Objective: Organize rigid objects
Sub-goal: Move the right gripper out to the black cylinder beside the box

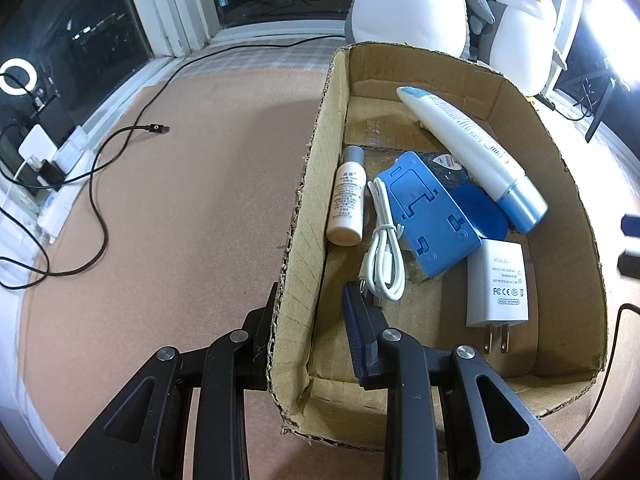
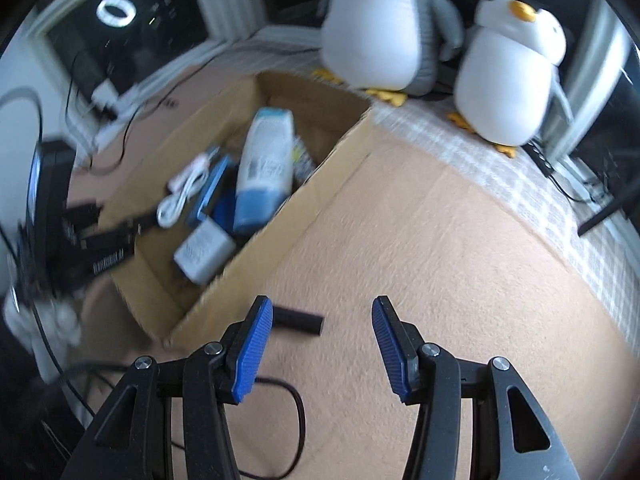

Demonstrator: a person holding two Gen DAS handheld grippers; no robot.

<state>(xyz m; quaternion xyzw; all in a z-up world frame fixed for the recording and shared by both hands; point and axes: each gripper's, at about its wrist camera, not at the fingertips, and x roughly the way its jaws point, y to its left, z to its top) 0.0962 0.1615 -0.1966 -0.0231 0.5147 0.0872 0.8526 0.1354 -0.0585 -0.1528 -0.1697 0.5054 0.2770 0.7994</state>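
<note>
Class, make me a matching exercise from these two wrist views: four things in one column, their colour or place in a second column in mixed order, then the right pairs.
Things:
1. phone stand
2. coiled cable
3. black stick
4. left claw

Colour or place:
A. astride the cardboard box wall
B. white, inside the box
C. on the mat, outside the box
D. blue, inside the box

Pairs: 1-D, 2-B, 3-C, 4-A
</note>
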